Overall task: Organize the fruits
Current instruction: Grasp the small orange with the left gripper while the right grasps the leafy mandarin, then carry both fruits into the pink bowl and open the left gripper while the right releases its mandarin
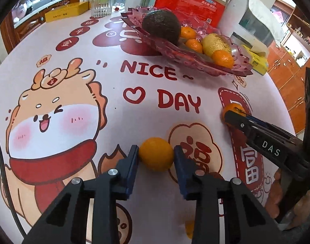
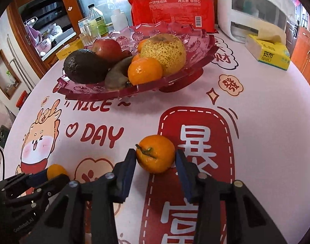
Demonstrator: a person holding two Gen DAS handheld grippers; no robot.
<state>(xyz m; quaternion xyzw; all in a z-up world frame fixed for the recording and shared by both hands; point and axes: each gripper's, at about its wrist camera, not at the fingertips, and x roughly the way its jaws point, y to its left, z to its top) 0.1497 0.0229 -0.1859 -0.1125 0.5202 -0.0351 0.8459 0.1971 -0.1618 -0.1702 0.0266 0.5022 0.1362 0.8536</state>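
Starting on the left: left gripper (image 1: 156,156) down low over the printed tablecloth (image 1: 77,65), jaws spread around a smooth orange (image 1: 156,154) sitting on the cloth. Left pad looks right up against the peel, right pad just beside it, hard to say if touching. Not lifted, resting on the table near the cartoon dragon print (image 1: 53,122).

Further back, pink glass fruit tray (image 2: 90,89) loaded up: dark avocado (image 2: 83,66) at the left end, red apple (image 2: 107,48) behind it, a browned banana (image 2: 118,74), a mandarin (image 2: 144,71) up front and a big speckled yellow pear (image 2: 164,52) beside it. Red package (image 2: 171,10) and white appliance (image 2: 254,10) behind the tray, yellow tissue box (image 2: 266,53) off to the right.

Over on the right: right gripper (image 2: 156,158) also down at the table, jaws spread either side of a stemmed tangerine (image 2: 156,153) sitting on the big red label print. Left pad seems to touch the fruit, small gap at the right pad. Both loose fruits well apart from the tray.
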